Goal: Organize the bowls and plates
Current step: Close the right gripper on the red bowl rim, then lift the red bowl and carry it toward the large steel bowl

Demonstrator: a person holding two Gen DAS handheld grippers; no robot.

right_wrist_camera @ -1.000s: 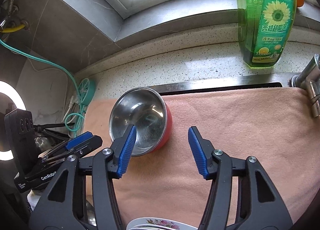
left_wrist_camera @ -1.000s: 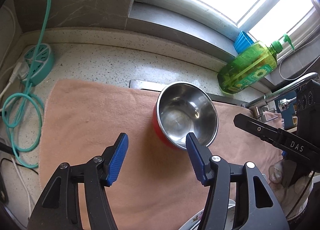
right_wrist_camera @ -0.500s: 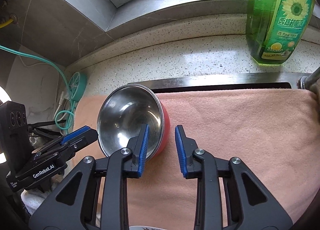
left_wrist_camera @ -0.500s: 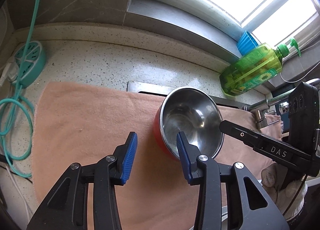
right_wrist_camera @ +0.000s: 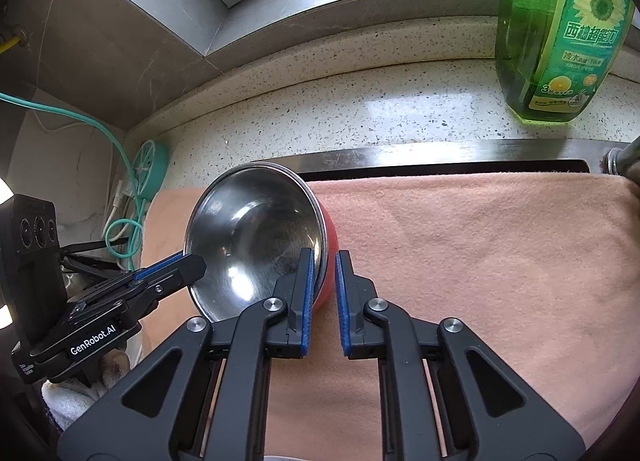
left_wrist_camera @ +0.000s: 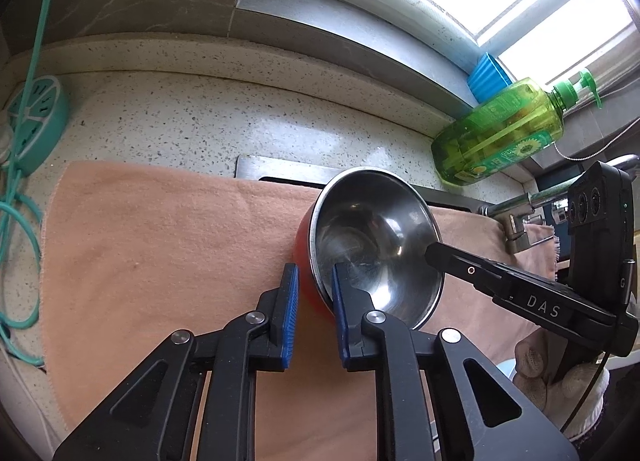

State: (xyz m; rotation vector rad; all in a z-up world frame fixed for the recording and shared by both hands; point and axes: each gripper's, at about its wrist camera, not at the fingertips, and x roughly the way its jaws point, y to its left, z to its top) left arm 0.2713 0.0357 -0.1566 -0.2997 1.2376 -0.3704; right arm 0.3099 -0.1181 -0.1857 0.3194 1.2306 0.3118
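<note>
A steel bowl [left_wrist_camera: 376, 237] with a red outside stands on a pink towel [left_wrist_camera: 160, 241]. My left gripper [left_wrist_camera: 314, 289] straddles its near left rim, jaws closing, one blue pad on the red wall and one inside. From the other side my right gripper [right_wrist_camera: 324, 281] has the rim of the bowl [right_wrist_camera: 256, 229] between its closing pads in the same way. Each wrist view shows the other tool at the far rim: the right gripper [left_wrist_camera: 436, 253] and the left gripper [right_wrist_camera: 176, 265].
A green dish soap bottle [left_wrist_camera: 500, 129] stands on the speckled counter behind the steel sink edge [left_wrist_camera: 280, 169]. The faucet [left_wrist_camera: 520, 201] is at the right. A teal power strip [left_wrist_camera: 32, 121] and looped cable [left_wrist_camera: 16, 221] lie left of the towel.
Both grippers' jaws have closed from wide apart to a narrow gap around the bowl's rim. Both tools have come lower and closer to the bowl.
</note>
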